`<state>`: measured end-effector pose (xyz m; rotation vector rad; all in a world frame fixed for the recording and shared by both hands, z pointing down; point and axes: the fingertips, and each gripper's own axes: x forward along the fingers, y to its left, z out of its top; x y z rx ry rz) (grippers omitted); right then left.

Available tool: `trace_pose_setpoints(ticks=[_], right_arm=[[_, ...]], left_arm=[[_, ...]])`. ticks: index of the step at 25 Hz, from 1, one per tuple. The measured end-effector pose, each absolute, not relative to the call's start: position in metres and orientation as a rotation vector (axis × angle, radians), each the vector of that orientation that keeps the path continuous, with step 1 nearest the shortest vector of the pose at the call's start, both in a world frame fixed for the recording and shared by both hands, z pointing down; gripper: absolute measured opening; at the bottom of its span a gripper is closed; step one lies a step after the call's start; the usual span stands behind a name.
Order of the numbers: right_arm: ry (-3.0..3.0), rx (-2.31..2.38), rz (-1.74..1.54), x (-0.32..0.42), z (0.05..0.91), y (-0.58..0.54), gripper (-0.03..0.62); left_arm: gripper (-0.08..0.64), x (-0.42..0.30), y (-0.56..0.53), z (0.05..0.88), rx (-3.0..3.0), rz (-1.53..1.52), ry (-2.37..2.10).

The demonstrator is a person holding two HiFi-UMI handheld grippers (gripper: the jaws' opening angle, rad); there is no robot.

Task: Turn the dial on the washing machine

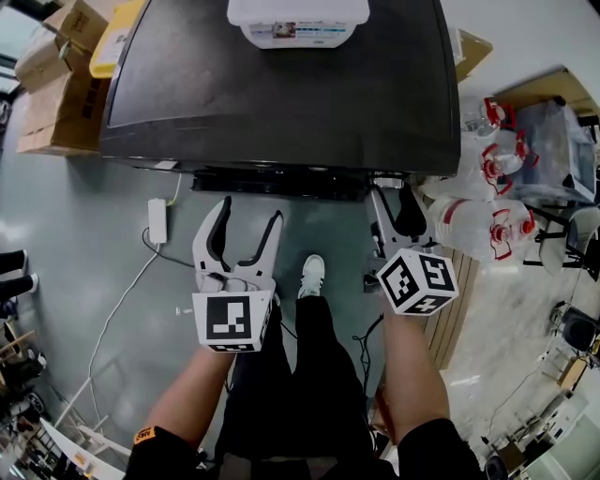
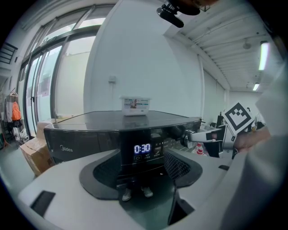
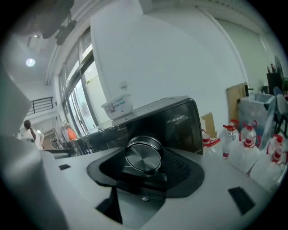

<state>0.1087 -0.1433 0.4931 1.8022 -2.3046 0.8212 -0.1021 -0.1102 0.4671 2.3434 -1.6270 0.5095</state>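
The black washing machine (image 1: 281, 84) stands in front of me, its display (image 2: 142, 148) lit. My right gripper (image 1: 394, 202) reaches under the machine's front edge at the right. The silver dial (image 3: 143, 153) fills the gap between its two dark pads, and the gripper (image 3: 144, 168) is shut on it. From the left gripper view the dial (image 2: 185, 134) shows at the panel's right end, with the right gripper's white finger (image 2: 204, 136) on it. My left gripper (image 1: 246, 230) hangs open in front of the panel, nothing between its jaws.
A white lidded container (image 1: 298, 23) sits on top of the machine. Cardboard boxes (image 1: 56, 75) stand at the left, and several water bottles (image 1: 487, 216) at the right. A white power adapter (image 1: 157, 220) with cable lies on the floor by my shoe (image 1: 312, 275).
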Motion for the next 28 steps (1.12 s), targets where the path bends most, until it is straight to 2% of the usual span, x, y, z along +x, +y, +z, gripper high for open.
trace_pose_setpoints(ticks=[4,11,14,23,28], right_arm=[[-2.303,1.787,0.803,0.108,0.493,-0.143,0.278],[-2.094,1.656,0.257,0.095,0.493,-0.137,0.295],[-2.043,1.622,0.144,0.091,0.491,-0.138,0.295],[-1.994,1.599,0.052,0.092,0.492,-0.141,0.293],[-2.082,1.700,0.270,0.099,0.493,-0.142,0.276]], left_arm=[[0.290,-0.101,-0.109,0.466,2.347,0.517,-1.622],[0.290,-0.101,-0.106,0.464,2.346,0.518,-1.631],[0.290,-0.103,-0.104,0.464,2.344,0.518,-1.636],[0.290,-0.104,-0.102,0.466,2.335,0.525,-1.636],[0.290,-0.102,-0.102,0.466,2.340,0.525,-1.635]])
